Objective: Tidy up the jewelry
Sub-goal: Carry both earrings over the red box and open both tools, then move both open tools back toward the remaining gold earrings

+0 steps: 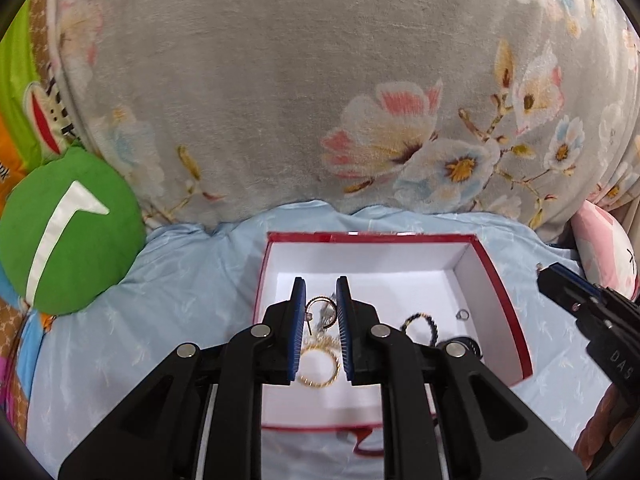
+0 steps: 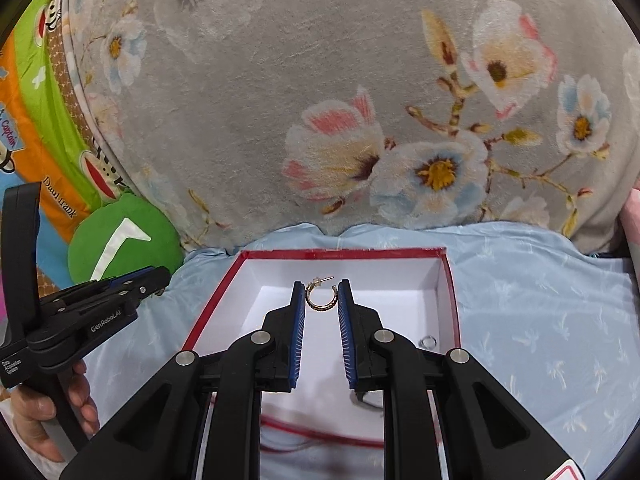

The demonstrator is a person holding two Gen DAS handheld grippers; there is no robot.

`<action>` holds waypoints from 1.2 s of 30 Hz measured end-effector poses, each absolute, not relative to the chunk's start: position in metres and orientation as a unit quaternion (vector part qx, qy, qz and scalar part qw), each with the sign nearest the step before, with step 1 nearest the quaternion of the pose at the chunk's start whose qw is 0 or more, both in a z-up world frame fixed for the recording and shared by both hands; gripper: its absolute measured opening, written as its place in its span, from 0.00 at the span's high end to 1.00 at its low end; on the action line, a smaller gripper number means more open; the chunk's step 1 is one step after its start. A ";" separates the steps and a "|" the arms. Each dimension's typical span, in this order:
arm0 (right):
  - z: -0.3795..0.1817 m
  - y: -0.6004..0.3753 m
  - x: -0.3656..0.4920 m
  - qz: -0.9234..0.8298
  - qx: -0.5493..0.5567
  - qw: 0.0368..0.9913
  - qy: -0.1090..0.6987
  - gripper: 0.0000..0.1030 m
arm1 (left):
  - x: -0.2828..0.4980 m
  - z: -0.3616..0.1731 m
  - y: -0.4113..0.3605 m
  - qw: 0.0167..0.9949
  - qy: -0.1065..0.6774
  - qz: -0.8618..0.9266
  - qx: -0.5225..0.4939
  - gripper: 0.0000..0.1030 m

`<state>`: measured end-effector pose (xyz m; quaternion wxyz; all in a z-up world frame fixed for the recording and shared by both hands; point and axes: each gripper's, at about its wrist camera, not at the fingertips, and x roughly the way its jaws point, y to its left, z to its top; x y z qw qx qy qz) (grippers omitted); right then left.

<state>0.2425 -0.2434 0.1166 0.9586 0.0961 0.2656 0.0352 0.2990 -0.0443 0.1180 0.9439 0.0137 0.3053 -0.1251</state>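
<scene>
jewelry sits in the red box on the bed: two gold hoops, one beaded bracelet, one small ring. your right tongs pinch a hoop earring by its edges; it may spring out. your left tongs hover narrow around another hoop; whether they grip it, i cannot tell.

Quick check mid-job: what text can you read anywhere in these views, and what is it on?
"GenRobotAI": left gripper body.
"DAS": right gripper body.
"Captain": orange cartoon fabric.
"Paul Frank", roughly: same fabric.
Small white label on the left gripper's handle: too small to read.
</scene>
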 end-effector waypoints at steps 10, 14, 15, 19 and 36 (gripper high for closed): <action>0.085 -0.245 0.321 0.040 0.097 0.945 0.309 0.58 | 0.375 0.084 -0.080 0.924 0.352 -0.148 0.004 0.73; 0.078 -0.245 0.322 0.020 0.083 0.951 0.296 0.42 | 0.385 0.071 -0.080 0.929 0.346 -0.128 -0.005 0.33; 0.077 -0.246 0.319 0.020 0.083 0.952 0.295 0.42 | 0.382 0.072 -0.079 0.930 0.343 -0.130 -0.003 0.32; 0.074 -0.249 0.296 0.016 0.087 0.954 0.288 0.42 | 0.370 0.076 -0.067 0.933 0.337 -0.125 -0.014 0.31; -0.025 -0.222 0.148 0.051 0.088 0.908 0.406 0.44 | 0.208 -0.010 -0.011 0.896 0.426 -0.119 0.039 0.25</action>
